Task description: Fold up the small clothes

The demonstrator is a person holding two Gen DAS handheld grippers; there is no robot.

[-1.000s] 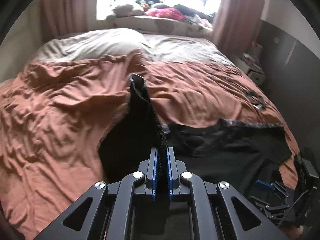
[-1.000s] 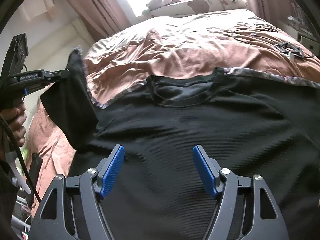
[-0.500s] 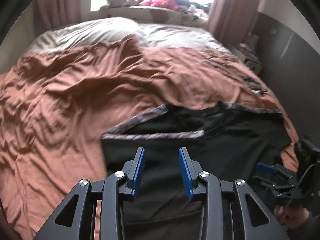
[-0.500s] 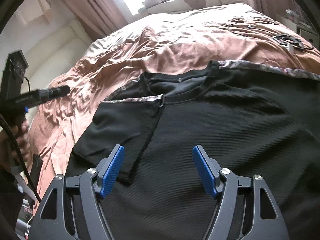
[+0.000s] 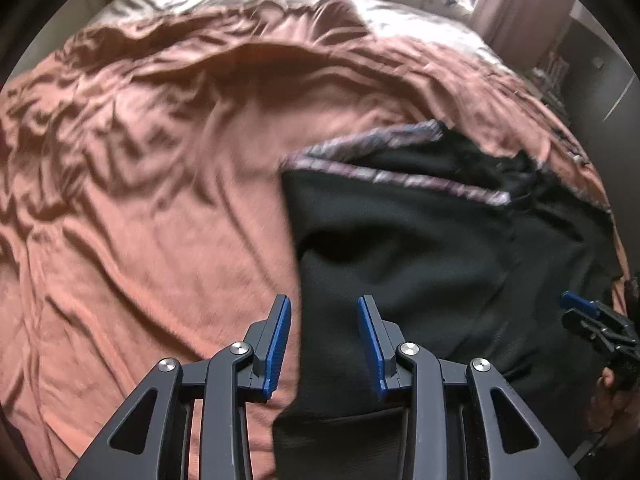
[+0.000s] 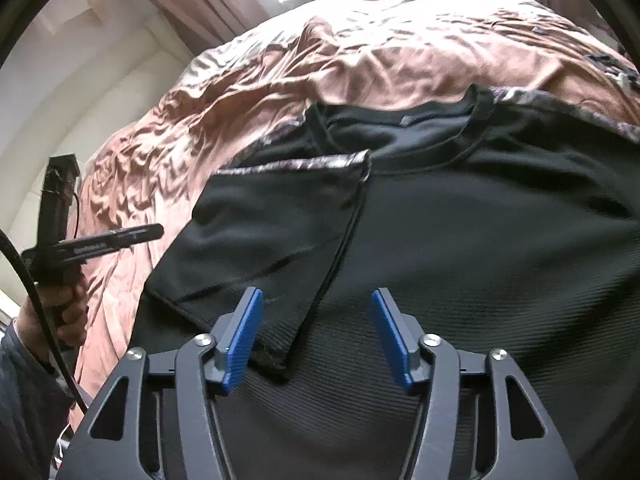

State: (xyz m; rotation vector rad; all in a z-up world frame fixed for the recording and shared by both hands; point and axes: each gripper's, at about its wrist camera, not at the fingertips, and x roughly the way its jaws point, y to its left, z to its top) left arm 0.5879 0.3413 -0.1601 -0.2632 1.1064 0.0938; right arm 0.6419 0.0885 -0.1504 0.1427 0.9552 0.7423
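Black fabric is being shown spread flat across a rumpled rust-coloured bedspread (image 5: 140, 220): a black T-shirt (image 6: 480, 260), lying front up with its round collar (image 6: 400, 128) towards the far pillows. One sleeve (image 6: 272, 240), edged with a patterned trim (image 6: 296, 165), is being displayed folded inward so that it is resting on the shirt's chest.

The left gripper (image 5: 324, 336) is being held over the shirt's left-hand edge, its blue pads parted and gripping nothing; the border between black cloth and bedspread is being seen in the gap between them. In the right wrist view it is being carried from the side by a hand (image 6: 66, 308) on its handle, above the bedspread, beside the shirt.

The right gripper (image 6: 316, 336) is being held over the shirt's body, near the lower corner of the folded sleeve. Its jaws are being closed, yet the pads are standing clear of the cloth and nothing is being pinched between them.

A curtain (image 6: 208, 4) and a bright window are being seen beyond the bed.
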